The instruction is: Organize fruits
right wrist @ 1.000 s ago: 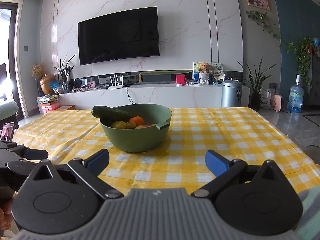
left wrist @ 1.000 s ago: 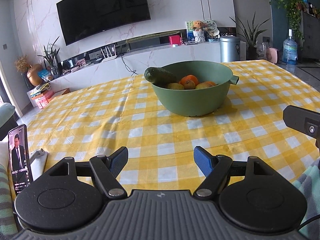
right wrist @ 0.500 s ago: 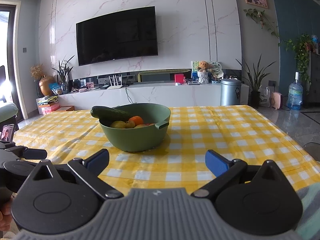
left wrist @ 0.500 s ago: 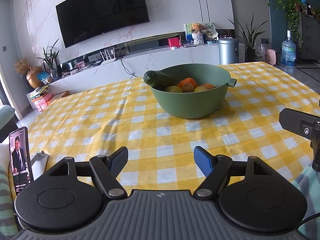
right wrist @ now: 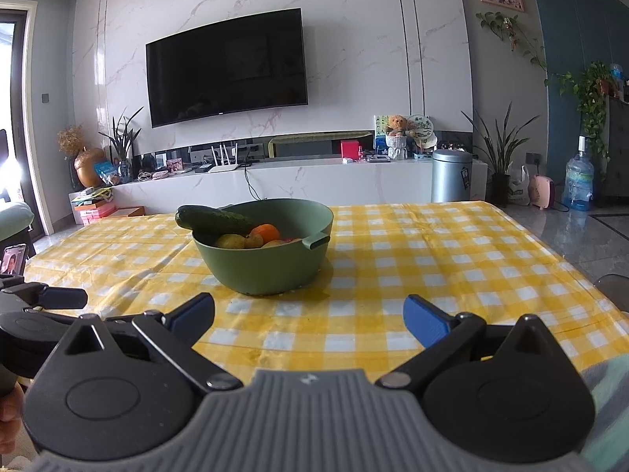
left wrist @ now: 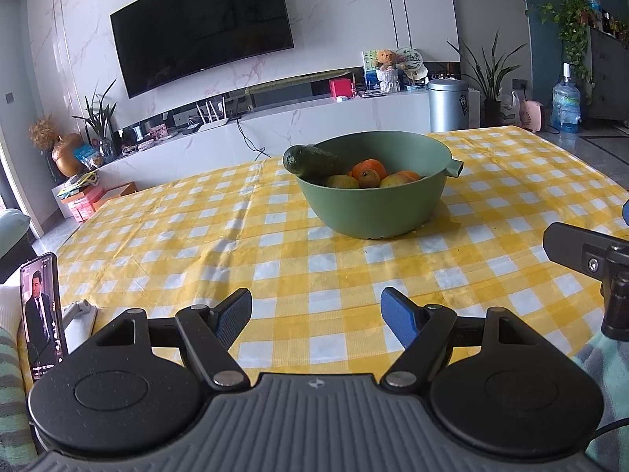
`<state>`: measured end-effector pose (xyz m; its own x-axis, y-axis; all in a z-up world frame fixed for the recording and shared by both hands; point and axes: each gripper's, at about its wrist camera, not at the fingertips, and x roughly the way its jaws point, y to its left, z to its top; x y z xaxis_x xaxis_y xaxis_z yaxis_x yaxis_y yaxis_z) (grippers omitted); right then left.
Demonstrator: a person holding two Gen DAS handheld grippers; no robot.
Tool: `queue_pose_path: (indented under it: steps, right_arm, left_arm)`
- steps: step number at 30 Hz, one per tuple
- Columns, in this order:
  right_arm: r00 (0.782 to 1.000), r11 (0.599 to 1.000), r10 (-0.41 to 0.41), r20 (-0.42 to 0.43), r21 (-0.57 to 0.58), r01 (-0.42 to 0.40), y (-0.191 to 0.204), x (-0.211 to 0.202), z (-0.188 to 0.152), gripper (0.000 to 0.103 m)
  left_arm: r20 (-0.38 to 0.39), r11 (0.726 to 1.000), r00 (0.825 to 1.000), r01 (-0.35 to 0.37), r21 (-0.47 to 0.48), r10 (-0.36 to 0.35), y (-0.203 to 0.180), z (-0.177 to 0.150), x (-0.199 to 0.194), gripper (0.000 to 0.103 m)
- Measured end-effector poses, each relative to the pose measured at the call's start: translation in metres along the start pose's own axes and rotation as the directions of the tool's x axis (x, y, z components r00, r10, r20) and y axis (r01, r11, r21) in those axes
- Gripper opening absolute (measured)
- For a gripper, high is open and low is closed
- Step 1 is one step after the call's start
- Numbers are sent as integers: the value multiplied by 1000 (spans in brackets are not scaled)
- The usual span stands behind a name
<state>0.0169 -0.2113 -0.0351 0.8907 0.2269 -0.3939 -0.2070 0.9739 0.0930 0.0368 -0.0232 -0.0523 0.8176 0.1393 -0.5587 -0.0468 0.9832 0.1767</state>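
A green bowl (left wrist: 377, 204) (right wrist: 267, 263) stands mid-table on the yellow checked cloth (left wrist: 275, 244). Over its left rim leans a dark cucumber (left wrist: 314, 160) (right wrist: 214, 218); oranges (left wrist: 367, 169) (right wrist: 265, 233) and yellowish fruits (left wrist: 343, 181) (right wrist: 230, 240) lie inside. My left gripper (left wrist: 316, 314) hovers open near the table's front edge, well short of the bowl, holding nothing. My right gripper (right wrist: 308, 316) is open too, empty, a little in front of the bowl. Part of the right gripper's body shows at the right edge of the left wrist view.
A phone (left wrist: 39, 310) playing a video stands at the table's near left corner. Beyond the table are a white TV console (right wrist: 275, 185), a wall TV (right wrist: 226, 67), a metal bin (right wrist: 450, 175), plants and a water bottle (right wrist: 578, 181). Striped fabric lies by both near corners.
Both grippers have tilted up slightly, so the bowl sits lower in each view. Their jaws have stayed open and nothing on the table has moved.
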Motion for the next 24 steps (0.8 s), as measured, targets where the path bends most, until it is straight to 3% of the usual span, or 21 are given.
queue_pose_path:
  steps: [24]
  right_arm:
    - [1000,1000,-17,-14,14,17,0,1,-2,99]
  left_arm:
    - [-4,1000,1000,4,-3,-4,0,0,-1,88]
